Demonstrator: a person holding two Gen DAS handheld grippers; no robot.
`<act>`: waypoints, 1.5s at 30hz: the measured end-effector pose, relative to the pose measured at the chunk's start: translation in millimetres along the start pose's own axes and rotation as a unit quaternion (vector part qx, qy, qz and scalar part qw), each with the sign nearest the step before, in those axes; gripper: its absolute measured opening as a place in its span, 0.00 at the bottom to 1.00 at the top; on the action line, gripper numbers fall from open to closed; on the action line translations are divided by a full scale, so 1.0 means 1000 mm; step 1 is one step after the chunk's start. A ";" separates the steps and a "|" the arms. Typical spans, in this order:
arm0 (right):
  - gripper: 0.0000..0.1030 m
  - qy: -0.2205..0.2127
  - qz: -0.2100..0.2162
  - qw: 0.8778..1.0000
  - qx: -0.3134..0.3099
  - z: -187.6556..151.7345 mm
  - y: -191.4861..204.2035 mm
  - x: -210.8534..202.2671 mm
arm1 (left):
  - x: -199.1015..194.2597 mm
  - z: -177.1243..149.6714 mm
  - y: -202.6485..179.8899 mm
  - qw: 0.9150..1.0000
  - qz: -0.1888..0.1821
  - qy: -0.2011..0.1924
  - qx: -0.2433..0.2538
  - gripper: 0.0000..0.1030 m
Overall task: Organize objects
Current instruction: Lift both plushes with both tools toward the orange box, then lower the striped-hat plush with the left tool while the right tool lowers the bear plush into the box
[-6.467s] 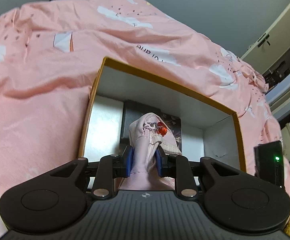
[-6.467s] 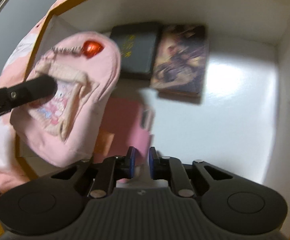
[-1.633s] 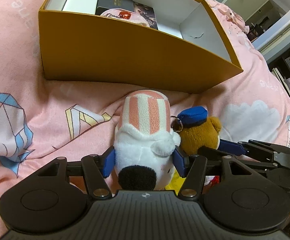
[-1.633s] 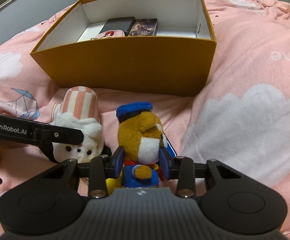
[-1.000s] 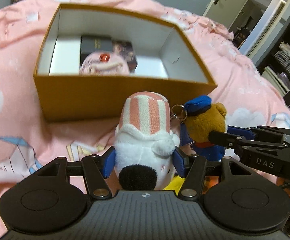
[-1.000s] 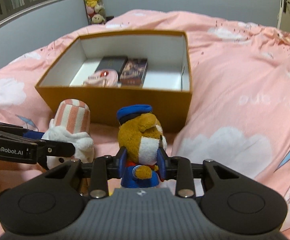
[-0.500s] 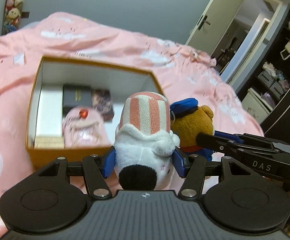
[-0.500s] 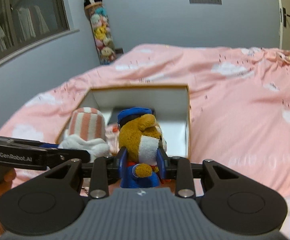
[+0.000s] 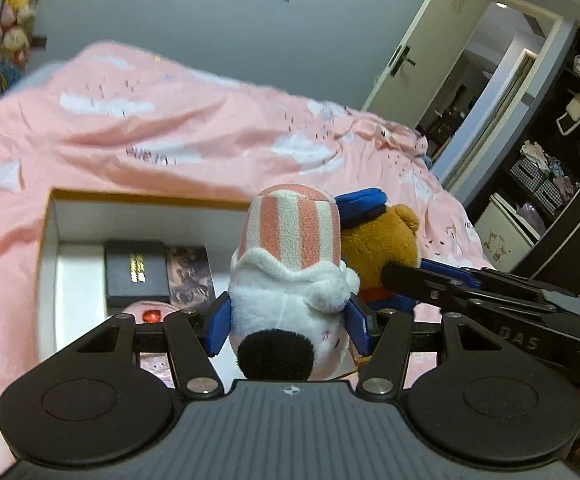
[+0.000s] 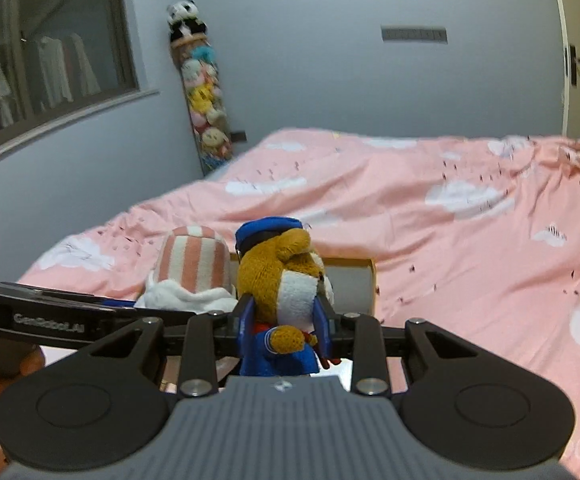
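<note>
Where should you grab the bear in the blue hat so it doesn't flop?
Grab the bear around its soft middle, from behind, one side each. That is how the right tool holds it now: the body squashes between the pads, and its head stays upright above them.

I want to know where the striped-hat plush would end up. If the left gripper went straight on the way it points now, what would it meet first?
Probably the open box: beyond the left gripper, shut on the striped-hat plush, lies its white floor near the black case. Depth is unclear.
</note>
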State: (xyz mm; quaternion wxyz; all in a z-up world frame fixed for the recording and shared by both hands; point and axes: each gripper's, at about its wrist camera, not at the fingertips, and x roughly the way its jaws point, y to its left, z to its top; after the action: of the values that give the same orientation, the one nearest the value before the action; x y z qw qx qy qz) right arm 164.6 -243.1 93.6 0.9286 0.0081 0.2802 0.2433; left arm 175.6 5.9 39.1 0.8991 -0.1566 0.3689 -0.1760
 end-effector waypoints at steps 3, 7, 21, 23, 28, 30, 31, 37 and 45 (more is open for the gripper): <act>0.32 0.036 -0.003 0.999 0.004 -0.002 -0.008 0.025 | 0.024 0.000 0.010 0.999 0.002 0.034 -0.015 0.64; 0.32 0.081 -0.004 0.997 0.010 -0.012 -0.016 0.052 | 0.051 -0.008 0.021 0.997 0.010 0.066 -0.031 0.64; 0.26 0.142 0.002 0.989 0.042 -0.022 -0.029 0.100 | 0.096 -0.019 0.045 0.988 0.028 0.140 -0.063 0.65; 0.26 0.140 -0.004 0.990 0.032 -0.021 -0.025 0.103 | 0.100 -0.019 0.045 0.987 0.031 0.142 -0.068 0.65; 0.12 0.173 0.005 0.984 0.035 -0.025 -0.019 0.113 | 0.106 -0.024 0.045 0.985 0.043 0.155 -0.059 0.58; 0.12 0.185 0.005 0.982 0.038 -0.030 -0.020 0.117 | 0.107 -0.026 0.046 0.985 0.040 0.157 -0.063 0.58; 0.12 0.188 0.001 0.982 0.035 -0.033 -0.019 0.118 | 0.107 -0.027 0.047 0.985 0.040 0.155 -0.063 0.58; 0.14 0.187 0.001 0.982 0.025 -0.037 -0.019 0.112 | 0.095 -0.030 0.047 0.989 0.037 0.130 -0.057 0.58; 0.14 0.186 -0.002 0.982 -0.015 -0.039 -0.018 0.106 | 0.078 -0.024 0.039 0.995 0.047 0.080 -0.033 0.59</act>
State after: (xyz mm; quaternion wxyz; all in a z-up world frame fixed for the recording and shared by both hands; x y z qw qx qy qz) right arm 229.1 -214.8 3.0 0.8607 -0.0518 0.4447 0.2424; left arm 218.6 2.8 -40.5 0.8681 -0.1545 0.4525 -0.1333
